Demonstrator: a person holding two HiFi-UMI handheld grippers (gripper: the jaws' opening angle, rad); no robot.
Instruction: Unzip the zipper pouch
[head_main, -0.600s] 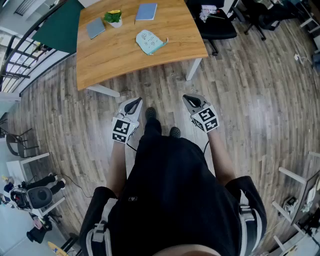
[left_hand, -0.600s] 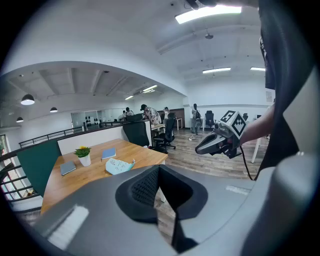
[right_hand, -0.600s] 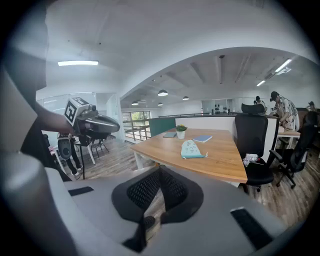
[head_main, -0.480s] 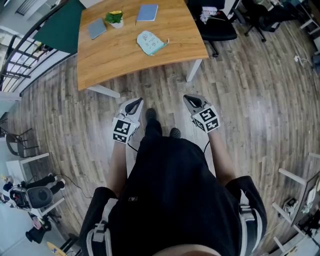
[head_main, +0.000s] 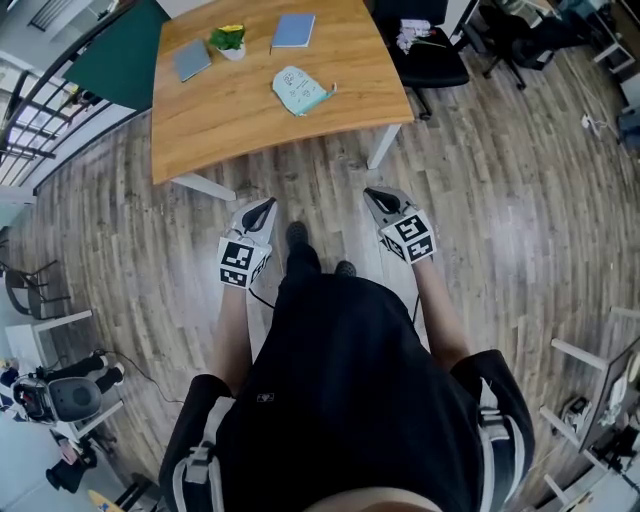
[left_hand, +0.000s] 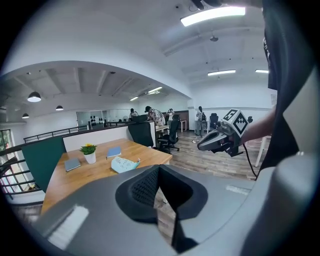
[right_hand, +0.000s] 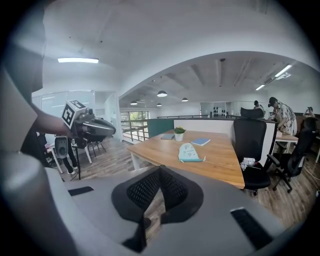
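Grey-and-white left gripper (head_main: 262, 208) and right gripper (head_main: 378, 197), both mine, closed and empty over plank floor (head_main: 500, 200). Well ahead, the pale turquoise fabric zipper pouch (head_main: 300, 88) lies on a curved wooden table (head_main: 250, 140). I should approach, pin one end, then pinch the puller.

I see my left gripper (head_main: 261, 207) and right gripper (head_main: 376, 195) over the wood floor (head_main: 500, 200) at mid-frame, well short of the table (head_main: 230, 115) at upper centre, where the pale blue pouch (head_main: 299, 88) lies.
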